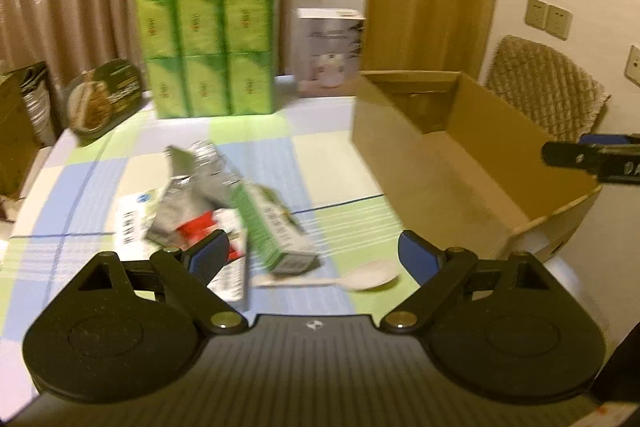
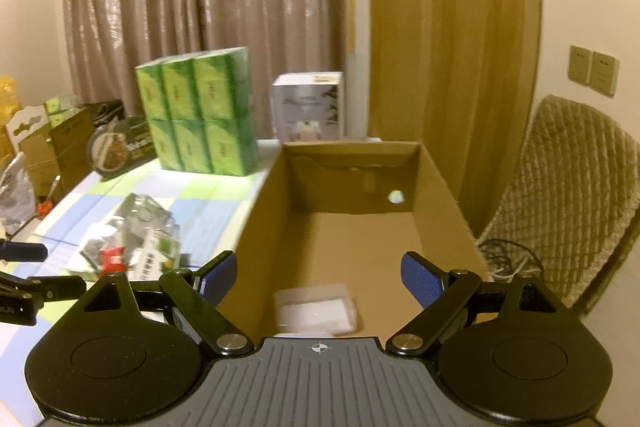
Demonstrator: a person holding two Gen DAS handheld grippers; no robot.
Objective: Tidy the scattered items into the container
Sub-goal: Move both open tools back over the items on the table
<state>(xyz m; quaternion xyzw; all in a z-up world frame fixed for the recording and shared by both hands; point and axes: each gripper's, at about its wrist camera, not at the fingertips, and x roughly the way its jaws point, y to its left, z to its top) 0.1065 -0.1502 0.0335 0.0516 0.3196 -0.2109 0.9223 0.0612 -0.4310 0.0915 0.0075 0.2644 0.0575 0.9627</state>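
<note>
Right wrist view: the cardboard box [image 2: 352,227] is seen from above, open-topped, rectangular, plain brown corrugated walls, a round hole in its far wall.
Table [image 1: 328,163]: covered by a smooth cloth checked in pale green, blue and white; the box is stood on its right part.
Box contents: one clear plastic packet [image 2: 316,311], flat and glossy, is seen lying on the floor at the near end; the rest of the floor is bare cardboard.
Tissue packs [image 1: 208,47]: a block of green wrapped packs is stacked two high at the far side of the table.
Scattered pile: left of the box, on the cloth, a crumpled silver foil bag [image 1: 196,179], a long green carton [image 1: 272,227] lying tilted across it, a red-and-white wrapper [image 1: 200,223] and a barcoded white packet [image 1: 134,223] are heaped together, touching.
Spoon [image 1: 360,277]: pale, smooth plastic, laid flat just beside the carton's near end.
Left gripper [image 1: 314,259]: held over the pile, blue textured pads wide apart, nothing between them.
Right gripper [image 2: 320,279]: held above the box's near end, pads likewise spread, nothing gripped.
</note>
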